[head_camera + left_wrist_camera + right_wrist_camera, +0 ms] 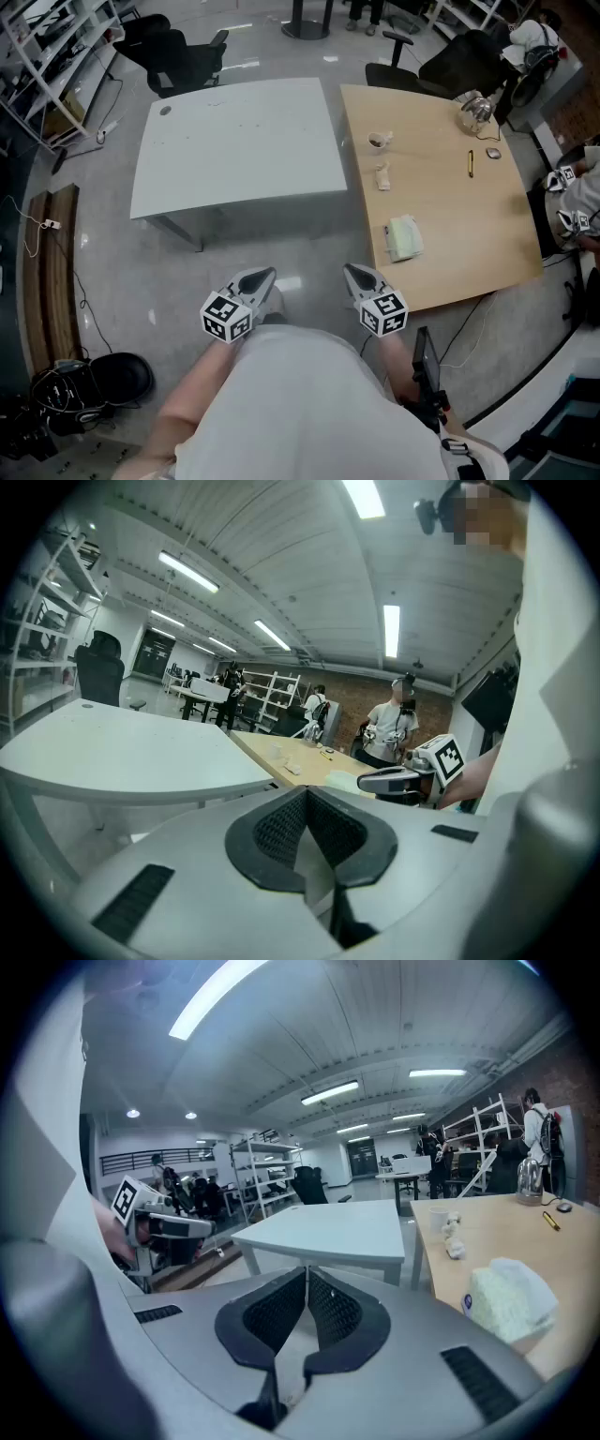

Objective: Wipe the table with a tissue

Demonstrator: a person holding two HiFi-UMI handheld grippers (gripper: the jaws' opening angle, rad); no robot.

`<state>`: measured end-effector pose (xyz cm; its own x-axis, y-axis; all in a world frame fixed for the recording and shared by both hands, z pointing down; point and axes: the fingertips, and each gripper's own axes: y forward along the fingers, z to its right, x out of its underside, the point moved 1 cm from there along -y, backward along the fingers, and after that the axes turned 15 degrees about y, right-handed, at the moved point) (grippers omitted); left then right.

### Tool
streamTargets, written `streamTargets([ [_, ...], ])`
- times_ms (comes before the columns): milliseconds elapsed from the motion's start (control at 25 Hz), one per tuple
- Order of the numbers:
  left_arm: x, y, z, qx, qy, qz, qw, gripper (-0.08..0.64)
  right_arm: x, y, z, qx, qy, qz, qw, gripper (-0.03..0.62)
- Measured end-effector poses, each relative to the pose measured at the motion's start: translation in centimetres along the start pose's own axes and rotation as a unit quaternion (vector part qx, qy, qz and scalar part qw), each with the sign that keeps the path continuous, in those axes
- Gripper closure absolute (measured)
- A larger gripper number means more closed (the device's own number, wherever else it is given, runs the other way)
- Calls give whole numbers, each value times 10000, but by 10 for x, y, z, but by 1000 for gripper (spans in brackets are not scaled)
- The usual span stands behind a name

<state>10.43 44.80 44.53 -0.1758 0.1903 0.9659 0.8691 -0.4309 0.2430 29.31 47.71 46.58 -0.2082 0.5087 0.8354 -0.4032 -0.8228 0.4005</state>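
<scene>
Tissue pack [404,238] on wooden table [450,211], apart from right gripper [354,274] and left gripper [263,277]; jaws of both closed, empty.

My left gripper [263,275] and my right gripper [352,272] were pale grey. Each carried a cube of black-and-white square markers. My pads [281,829] were black with a fine mesh pattern. The white table [234,141], far on the left, was plain with no pattern. The wooden table [450,244] on the right was a light tan. On it the near tissue pack [404,238] was pale green and white, the crumpled tissue [382,176] white, the cup [379,141] white with a dark inside, and the pen [471,163] yellow. The floor [122,272] was glossy grey, and the far chairs [178,52] were black.
</scene>
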Motion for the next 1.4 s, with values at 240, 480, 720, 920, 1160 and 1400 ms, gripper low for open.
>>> streamTargets([
  [240,-5,6,-68,-135,-146,67,9998,554,-42,63,-5,-90,-329,-108,9994,572],
  [480,-10,16,-108,31,-213,160,9996,554,-59,102,-3,75,-439,-359,9984,572],
  [720,-10,12,-148,149,-200,109,9996,554,-80,143,-3,47,-918,-547,9943,571],
  [920,-10,10,-170,236,-164,13,9996,554,-92,161,-1,55,-1311,-713,9888,572],
  [1160,-9,26,-173,345,-254,-22,9991,554,-82,166,6,15,-1781,-1118,9776,571],
  [1400,-14,46,-179,346,-204,-82,9992,554,-77,178,37,145,-1652,-1287,9777,571],
])
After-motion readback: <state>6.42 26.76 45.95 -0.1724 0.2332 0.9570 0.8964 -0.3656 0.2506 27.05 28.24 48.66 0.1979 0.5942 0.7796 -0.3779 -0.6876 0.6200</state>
